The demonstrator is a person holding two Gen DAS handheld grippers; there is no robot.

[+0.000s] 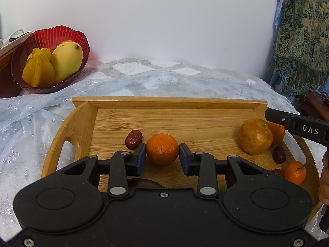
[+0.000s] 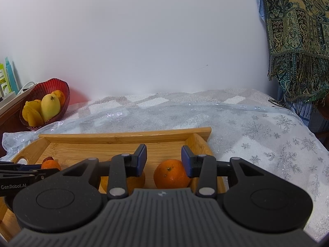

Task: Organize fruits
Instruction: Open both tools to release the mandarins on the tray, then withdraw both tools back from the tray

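A wooden tray (image 1: 123, 121) holds several fruits. My left gripper (image 1: 162, 154) is open, its blue pads on either side of a small orange (image 1: 162, 148), not squeezing it. A red date (image 1: 133, 139) lies just left of it. A large orange (image 1: 255, 136), small oranges (image 1: 294, 172) and dark dates (image 1: 279, 154) sit at the tray's right end. My right gripper (image 2: 164, 156) is open and empty above an orange (image 2: 171, 174), with another orange (image 2: 133, 182) under its left finger. It also shows in the left wrist view (image 1: 296, 123).
A red ribbed bowl (image 1: 67, 35) with a mango (image 1: 66, 61) and starfruit (image 1: 38, 73) stands at the far left, also in the right wrist view (image 2: 59, 90). A glittery cloth (image 2: 257, 133) covers the table. A patterned scarf (image 2: 298, 30) hangs at the right.
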